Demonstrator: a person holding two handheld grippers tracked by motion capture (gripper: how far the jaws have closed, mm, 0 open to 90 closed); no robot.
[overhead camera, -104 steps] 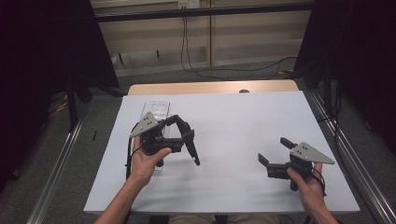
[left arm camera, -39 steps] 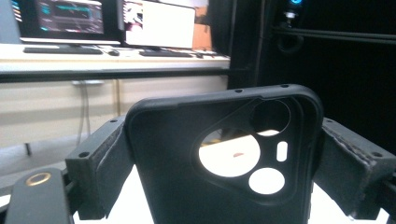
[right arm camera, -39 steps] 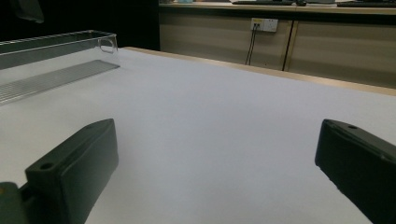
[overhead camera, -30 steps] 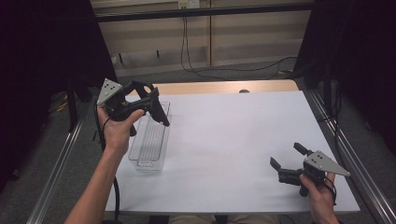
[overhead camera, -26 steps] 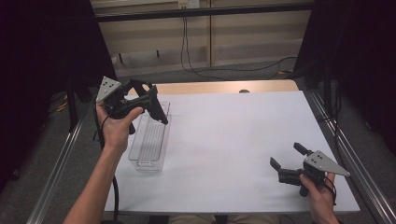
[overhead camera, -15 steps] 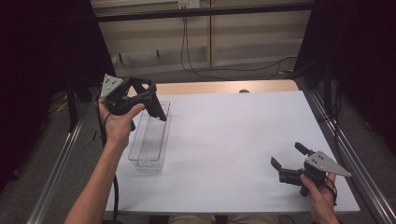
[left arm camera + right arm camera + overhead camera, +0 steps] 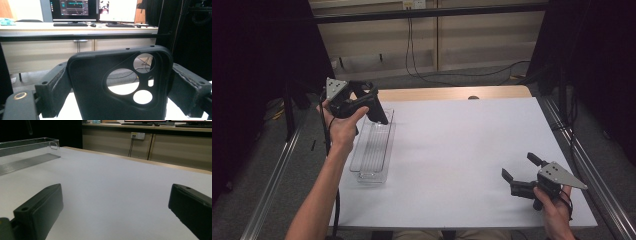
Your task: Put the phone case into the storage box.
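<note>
Left gripper [image 7: 379,116] clamps phone case [image 7: 117,87] above tray [image 7: 373,150] at 9 o'clock | right gripper [image 7: 521,173] gaping, idle | risk: edge-only pinch (thin walls), case could slip.

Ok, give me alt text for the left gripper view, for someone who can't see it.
A black phone case with round camera cutouts stands clamped between the left gripper's two black jaws, close to the camera. Behind it runs a dark horizontal bar, then a long desk with two monitors and keyboards.
</note>
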